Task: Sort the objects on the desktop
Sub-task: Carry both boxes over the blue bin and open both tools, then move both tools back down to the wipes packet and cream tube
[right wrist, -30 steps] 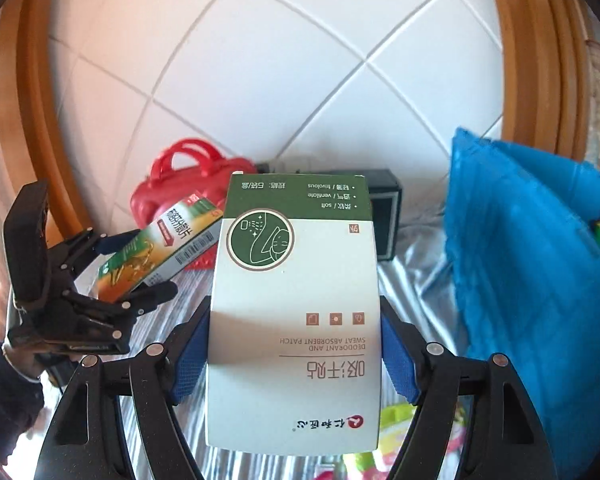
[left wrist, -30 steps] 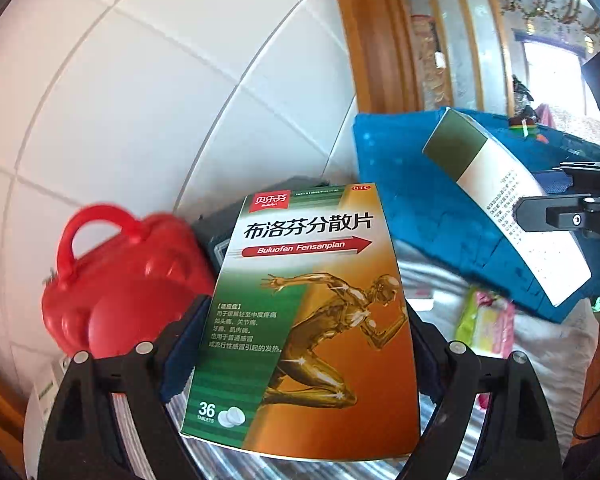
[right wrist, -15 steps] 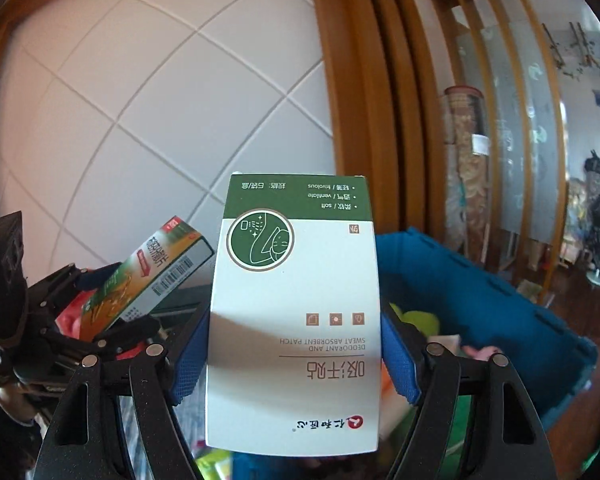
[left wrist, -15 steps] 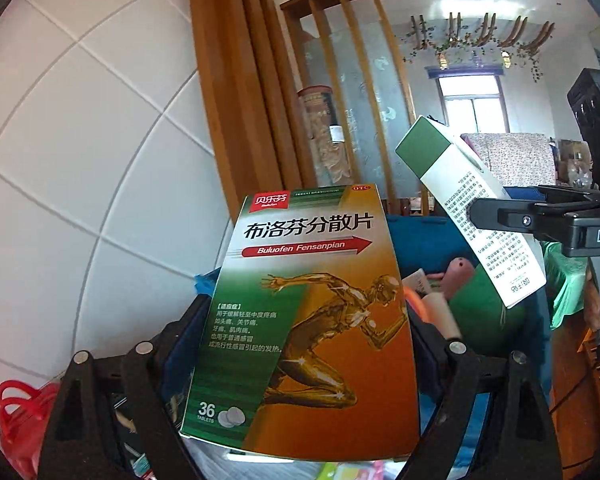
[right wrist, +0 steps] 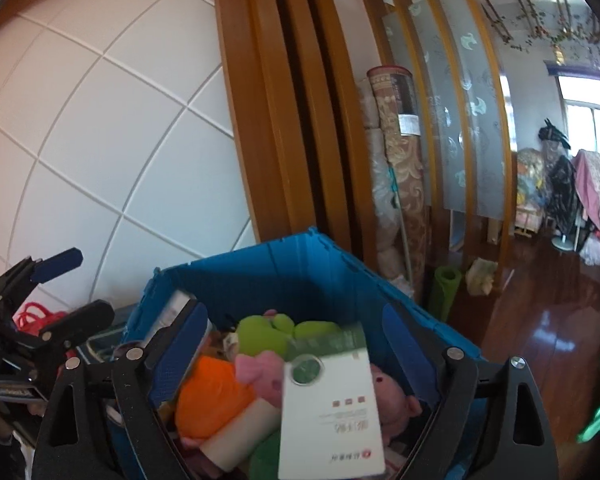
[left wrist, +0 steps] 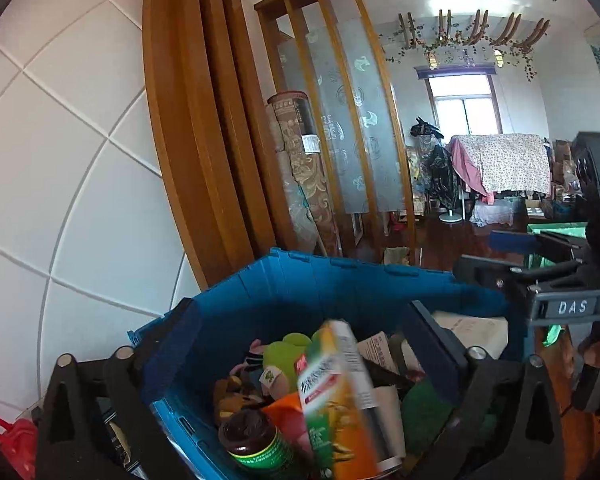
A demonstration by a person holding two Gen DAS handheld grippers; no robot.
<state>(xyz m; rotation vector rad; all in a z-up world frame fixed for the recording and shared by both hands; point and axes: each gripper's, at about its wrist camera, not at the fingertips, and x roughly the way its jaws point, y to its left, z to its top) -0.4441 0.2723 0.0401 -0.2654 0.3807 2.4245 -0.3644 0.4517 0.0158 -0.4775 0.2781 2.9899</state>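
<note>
while both jaws are opening, left gripper drops orange-green cardboard medicine box, right gripper drops white-green cardboard patch box, both just ahead over blue plastic crate; two items nearly sorted.

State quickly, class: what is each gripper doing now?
Left gripper: opening, orange medicine box released.
Right gripper: opening, white patch box released.

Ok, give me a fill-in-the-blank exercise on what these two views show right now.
1. Both boxes are over the ___ crate.
2. The orange-and-green medicine box sits between the open fingers of the ___ gripper.
3. The white box with a green circle is between the fingers of the ___ gripper.
4. The stuffed pig in the crate is ___.

Missing words: blue; left; right; pink
</note>
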